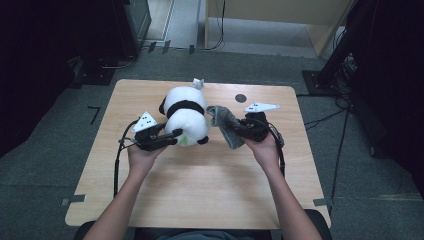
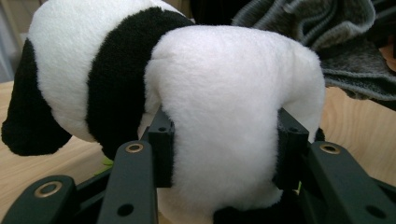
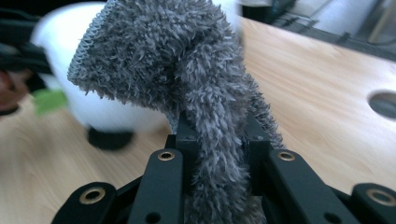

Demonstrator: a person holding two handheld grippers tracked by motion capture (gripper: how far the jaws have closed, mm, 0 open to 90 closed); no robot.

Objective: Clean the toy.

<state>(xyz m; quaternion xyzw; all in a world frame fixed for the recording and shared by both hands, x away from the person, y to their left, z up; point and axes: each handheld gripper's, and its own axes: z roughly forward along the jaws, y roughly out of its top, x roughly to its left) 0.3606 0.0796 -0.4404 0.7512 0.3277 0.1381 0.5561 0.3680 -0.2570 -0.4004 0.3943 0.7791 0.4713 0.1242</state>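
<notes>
My left gripper point(image 2: 224, 154) clamps the plush panda's point(image 1: 186, 116) white rump; at 3 o'clock, my right gripper point(image 3: 217, 140) pinches a fuzzy grey sock point(image 3: 187, 70).

My left gripper point(image 2: 224, 154) has its 2 black jaws pressed into the white rump of the plush panda point(image 2: 187, 93), one on each side, the fur bulging between them. The panda's black band and a black limb lie to the left. Behind it, upper right, hangs a grey fuzzy cloth point(image 2: 336, 42) above the wooden table point(image 2: 359, 126).
</notes>
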